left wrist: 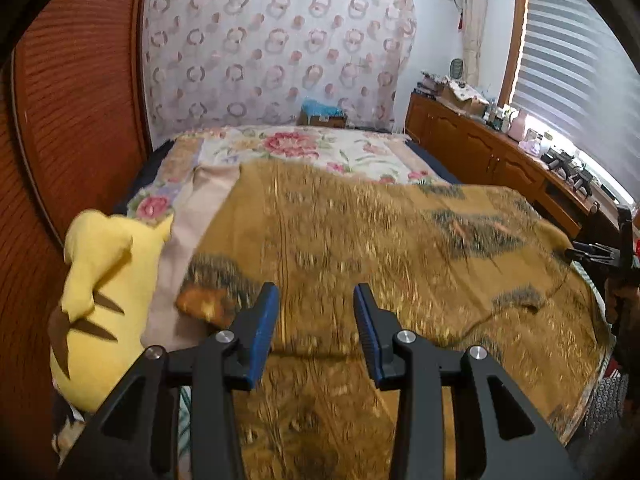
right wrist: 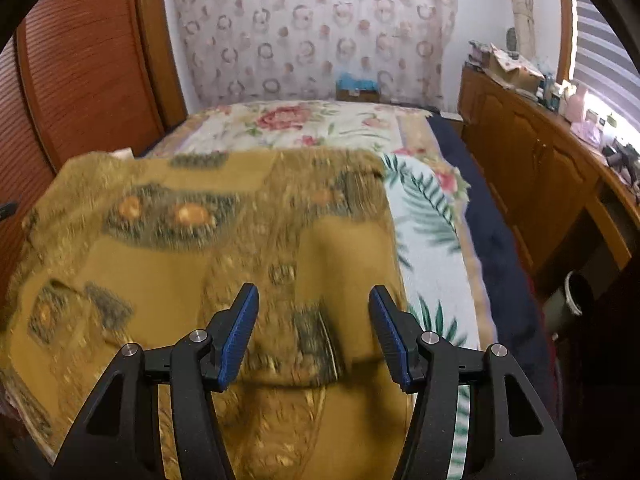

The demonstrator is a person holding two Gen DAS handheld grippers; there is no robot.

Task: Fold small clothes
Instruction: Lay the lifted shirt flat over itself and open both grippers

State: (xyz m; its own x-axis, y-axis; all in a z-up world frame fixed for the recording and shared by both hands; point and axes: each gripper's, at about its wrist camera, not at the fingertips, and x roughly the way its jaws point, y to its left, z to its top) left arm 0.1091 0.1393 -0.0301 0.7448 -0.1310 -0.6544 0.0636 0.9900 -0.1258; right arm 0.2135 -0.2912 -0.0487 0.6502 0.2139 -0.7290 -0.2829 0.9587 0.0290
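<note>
Two tools, left tool (left wrist: 316,320) and right tool (right wrist: 314,320), hang spread and empty over the mustard cloth (left wrist: 360,240) on the bed (left wrist: 304,148); soft, light, limp, best pinched at its near corners.

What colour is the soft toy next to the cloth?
Yellow with brown stripes: the plush toy, best seen in the left wrist view.

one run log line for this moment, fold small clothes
left gripper: jaws open, empty | right gripper: jaws open, empty | mustard-yellow patterned garment: lying spread on floral bedspread
</note>
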